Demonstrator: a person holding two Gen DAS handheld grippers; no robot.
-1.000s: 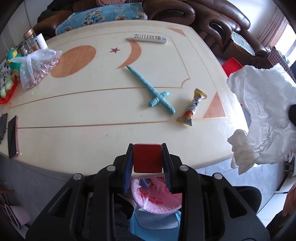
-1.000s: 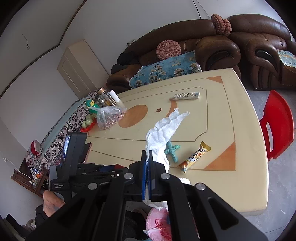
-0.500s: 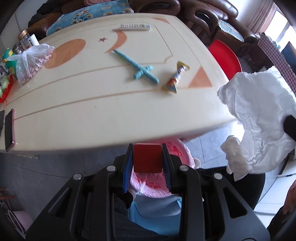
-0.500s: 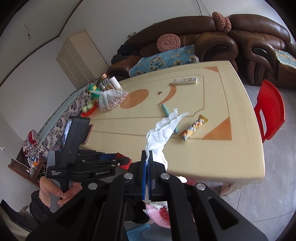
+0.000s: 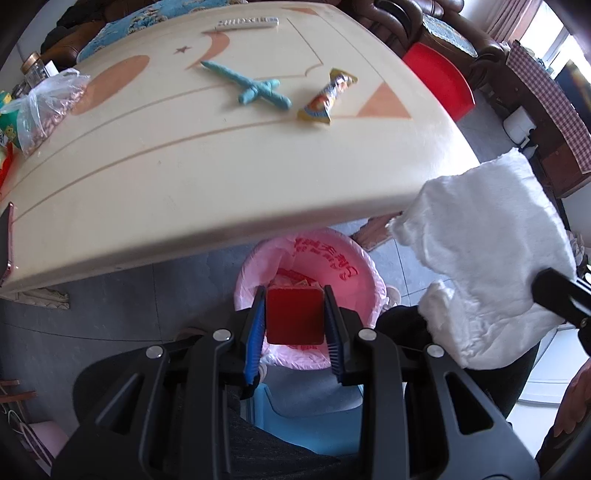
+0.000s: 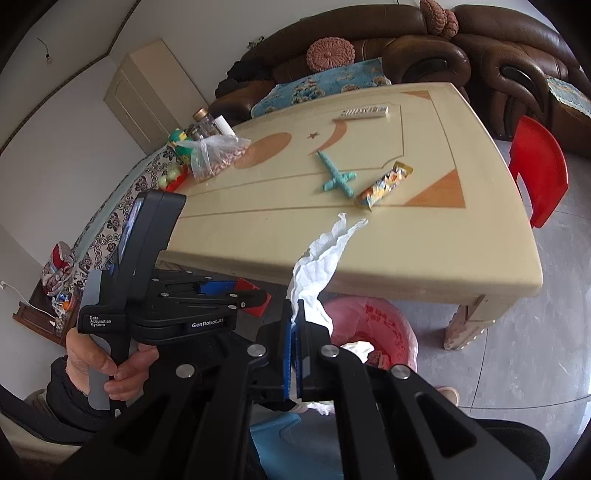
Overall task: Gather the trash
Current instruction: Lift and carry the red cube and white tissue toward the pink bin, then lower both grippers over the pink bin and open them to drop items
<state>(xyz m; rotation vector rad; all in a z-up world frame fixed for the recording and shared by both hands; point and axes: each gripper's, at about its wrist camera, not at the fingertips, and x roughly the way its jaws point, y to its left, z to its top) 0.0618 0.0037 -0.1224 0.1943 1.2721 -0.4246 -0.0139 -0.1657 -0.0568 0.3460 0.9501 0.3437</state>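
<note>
My left gripper (image 5: pixel 294 317) is shut on a red flat piece (image 5: pixel 294 315) and holds it right above the pink-lined trash bin (image 5: pixel 332 258) under the table edge. My right gripper (image 6: pixel 296 343) is shut on a white crumpled tissue (image 6: pixel 317 258), beside the bin (image 6: pixel 384 321); the tissue also shows in the left wrist view (image 5: pixel 487 258). An orange snack wrapper (image 5: pixel 327 98) lies on the cream table (image 5: pixel 221 166), also in the right wrist view (image 6: pixel 384 184).
A teal toy sword (image 5: pixel 251 86), a remote (image 5: pixel 247 23), a clear bag of nuts (image 5: pixel 44 107) and a phone (image 5: pixel 5 243) lie on the table. A red chair (image 6: pixel 537 170) stands at the table's right. A blue stool (image 5: pixel 306 428) is below the bin.
Both grippers have pulled back from the table and lowered toward the bin. The bin has come into full view under the left gripper. Both still hold their items.
</note>
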